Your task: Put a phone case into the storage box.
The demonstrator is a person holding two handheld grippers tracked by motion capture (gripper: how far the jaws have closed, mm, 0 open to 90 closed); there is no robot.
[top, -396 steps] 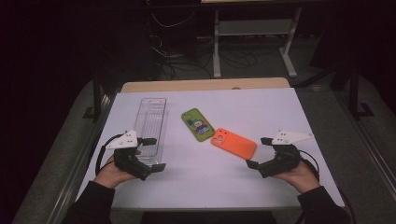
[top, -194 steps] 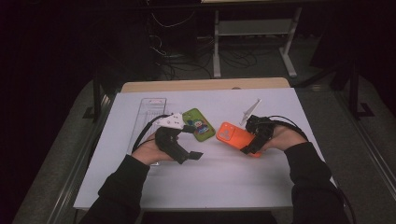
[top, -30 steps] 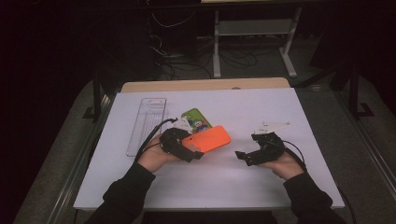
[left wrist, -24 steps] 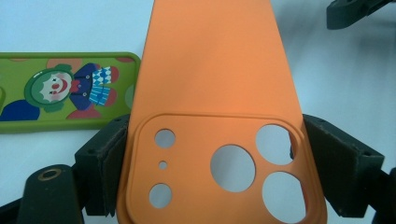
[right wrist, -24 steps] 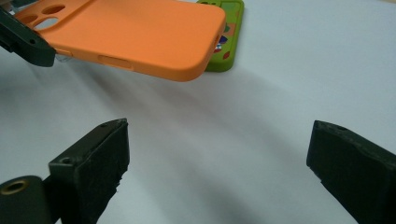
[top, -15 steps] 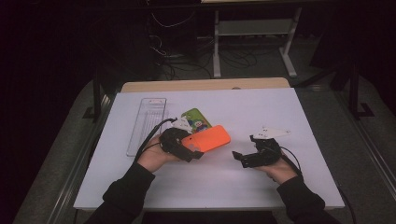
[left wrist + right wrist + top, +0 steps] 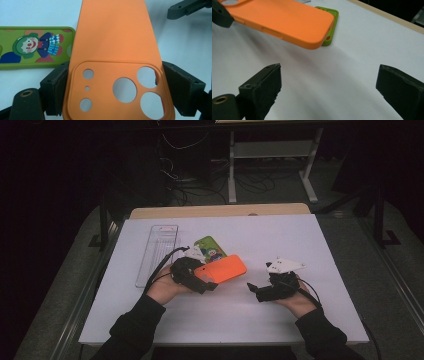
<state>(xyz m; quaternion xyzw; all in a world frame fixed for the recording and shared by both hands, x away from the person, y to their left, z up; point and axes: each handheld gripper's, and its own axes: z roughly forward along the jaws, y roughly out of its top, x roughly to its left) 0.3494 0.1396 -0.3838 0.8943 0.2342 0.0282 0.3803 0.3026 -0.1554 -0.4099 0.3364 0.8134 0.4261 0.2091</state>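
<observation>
Now the orange case [image 7: 221, 269] is up off the desk [image 7: 300, 240], near the green case [image 7: 210, 248]. Left fingers [image 7: 57, 92] squeeze its camera end so it stays level. Right gripper [image 7: 254, 288] waits, fingers open, ready to help.

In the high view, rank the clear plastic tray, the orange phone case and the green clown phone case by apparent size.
1. Clear plastic tray, the longest.
2. Orange phone case, lifted in the left gripper.
3. Green clown phone case; the orange one partly hides it, so these two stay unsure.

Green case [image 7: 35, 48]: we see its left end cut off, its right end hidden behind the orange case [image 7: 113, 50].
</observation>
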